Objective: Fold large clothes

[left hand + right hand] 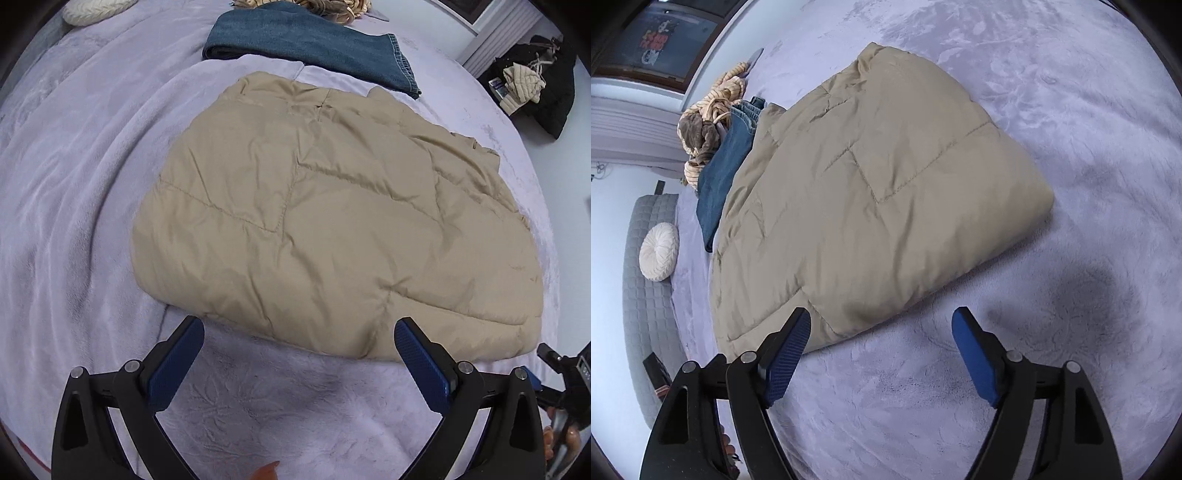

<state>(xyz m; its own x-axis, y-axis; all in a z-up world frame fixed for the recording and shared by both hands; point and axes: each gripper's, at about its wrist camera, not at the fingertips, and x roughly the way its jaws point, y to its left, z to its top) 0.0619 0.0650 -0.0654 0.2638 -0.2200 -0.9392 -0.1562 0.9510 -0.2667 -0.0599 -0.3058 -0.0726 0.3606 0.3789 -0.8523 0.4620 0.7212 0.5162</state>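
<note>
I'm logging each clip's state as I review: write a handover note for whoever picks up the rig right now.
Left hand-held gripper: open, empty, at the near edge of the tan puffer jacket.
Right hand-held gripper: open, empty, at the same jacket's near edge.
Jacket lies folded into a compact bundle on the lilac bedspread; folded jeans sit behind it.
Done: the jacket's fold looks complete.
Left: probably tidying or moving it; a heap of clothes beyond the jeans looks unfolded.
</note>
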